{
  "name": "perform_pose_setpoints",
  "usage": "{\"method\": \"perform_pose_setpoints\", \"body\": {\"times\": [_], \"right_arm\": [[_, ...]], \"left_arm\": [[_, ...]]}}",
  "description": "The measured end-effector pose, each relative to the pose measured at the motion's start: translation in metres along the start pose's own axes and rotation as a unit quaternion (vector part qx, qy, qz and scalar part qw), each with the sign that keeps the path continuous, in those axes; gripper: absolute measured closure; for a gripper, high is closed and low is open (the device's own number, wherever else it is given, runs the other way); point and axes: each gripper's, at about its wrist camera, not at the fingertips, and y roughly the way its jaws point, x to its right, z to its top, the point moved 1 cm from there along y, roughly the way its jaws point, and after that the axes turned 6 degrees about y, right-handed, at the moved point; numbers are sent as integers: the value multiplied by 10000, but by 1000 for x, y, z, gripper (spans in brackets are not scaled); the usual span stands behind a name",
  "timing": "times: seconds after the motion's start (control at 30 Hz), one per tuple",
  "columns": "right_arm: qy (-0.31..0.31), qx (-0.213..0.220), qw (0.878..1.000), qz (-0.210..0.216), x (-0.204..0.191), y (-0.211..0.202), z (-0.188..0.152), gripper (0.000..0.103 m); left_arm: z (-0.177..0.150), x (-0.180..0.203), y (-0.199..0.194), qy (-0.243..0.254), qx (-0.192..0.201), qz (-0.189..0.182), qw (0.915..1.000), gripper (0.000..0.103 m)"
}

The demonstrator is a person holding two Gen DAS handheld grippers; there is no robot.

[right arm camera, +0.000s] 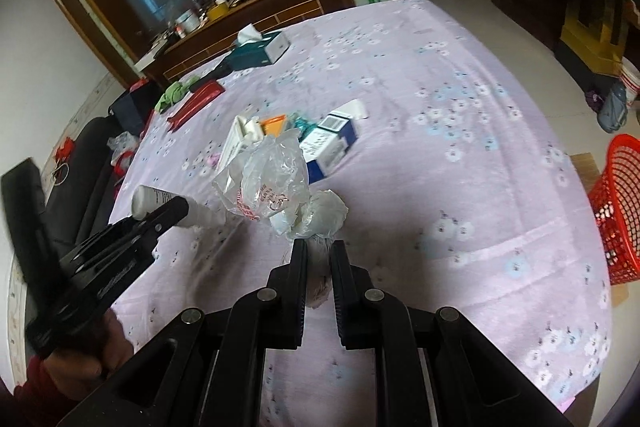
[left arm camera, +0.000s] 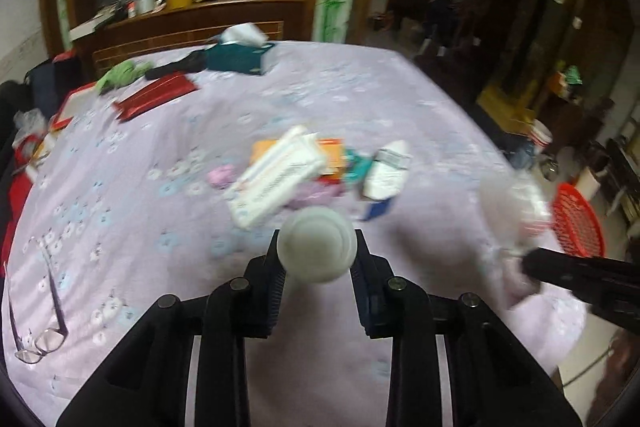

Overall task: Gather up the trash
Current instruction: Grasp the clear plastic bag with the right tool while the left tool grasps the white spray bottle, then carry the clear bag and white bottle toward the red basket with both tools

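While the left gripper [left arm camera: 316, 247] clamped a white bottle [left arm camera: 316, 245], the right gripper [right arm camera: 319, 251], pinching crumpled plastic bags [right arm camera: 276, 183], sat nearer the red basket [right arm camera: 620, 211] off its right.

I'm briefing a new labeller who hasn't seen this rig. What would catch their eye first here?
Both tongs are loaded: the left tongs clamp a white bottle, the right tongs pinch a crumpled clear plastic bag above the lilac flowered tablecloth. Mid-table lies a heap of boxes, and a red mesh basket waits off the table's right edge.
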Motion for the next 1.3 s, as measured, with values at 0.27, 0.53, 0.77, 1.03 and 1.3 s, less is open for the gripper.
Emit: {"method": "perform_pose_setpoints", "body": {"times": [0.27,0.53,0.77,1.03,1.3], "right_arm": [[121,199,9997,-68,26,-24,1,91],[330,350,9987,-152,54,-41,2,91],[442,474,9978,-171,70,-52,4,91],[490,499,9974,-180,78,-57,4,91],[507,532,9971,-193,81,-61,6,91]], "left_arm": [[7,51,-3,379,-20,-149,9992,74],[18,91,-3,785,70,-75,9969,74],[25,112,1,1034,116,-27,9946,74],[27,130,1,1260,192,9,9918,74],[29,134,-1,1311,255,15,9910,74]]}}
